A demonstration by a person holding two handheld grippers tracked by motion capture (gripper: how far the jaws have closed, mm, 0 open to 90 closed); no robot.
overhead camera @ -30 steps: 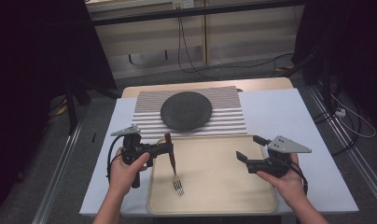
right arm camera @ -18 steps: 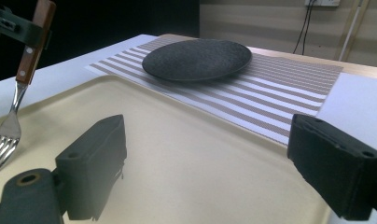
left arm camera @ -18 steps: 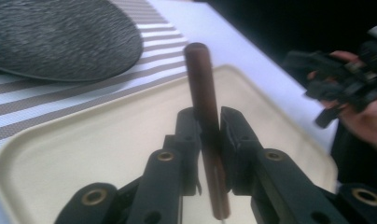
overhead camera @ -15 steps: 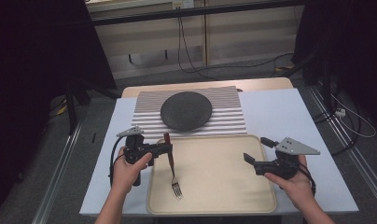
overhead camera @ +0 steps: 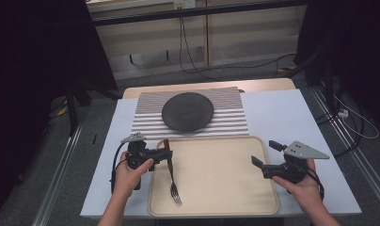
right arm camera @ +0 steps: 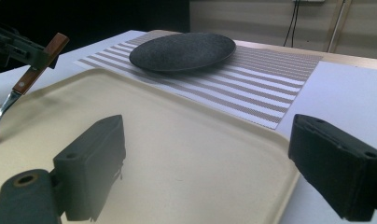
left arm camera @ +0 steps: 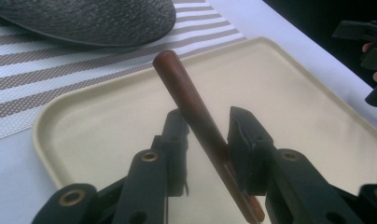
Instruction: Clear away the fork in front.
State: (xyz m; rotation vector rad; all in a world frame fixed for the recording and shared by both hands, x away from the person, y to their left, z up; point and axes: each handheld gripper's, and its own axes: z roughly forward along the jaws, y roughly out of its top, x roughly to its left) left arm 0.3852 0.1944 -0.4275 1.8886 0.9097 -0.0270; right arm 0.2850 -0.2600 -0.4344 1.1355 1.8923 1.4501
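A fork (overhead camera: 170,172) with a brown wooden handle (left arm camera: 189,95) slants over the left side of the beige tray (overhead camera: 216,174), tines low near the tray's front. My left gripper (overhead camera: 165,153) is shut on that handle, which rises between its jaws in the left gripper view. In the right gripper view the fork (right arm camera: 30,77) hangs at the far left, tines pointing down at the tray. My right gripper (overhead camera: 265,153) hovers at the tray's right edge, open, with nothing between its jaws (right arm camera: 205,135).
A dark round plate (overhead camera: 187,111) rests on a striped placemat (overhead camera: 230,122) behind the tray. Pale blue tabletop (overhead camera: 282,113) lies on both sides. Cables run across the floor beyond the table.
My right gripper has drifted a little to the right and nearer the person. The left gripper and the fork have hardly moved.
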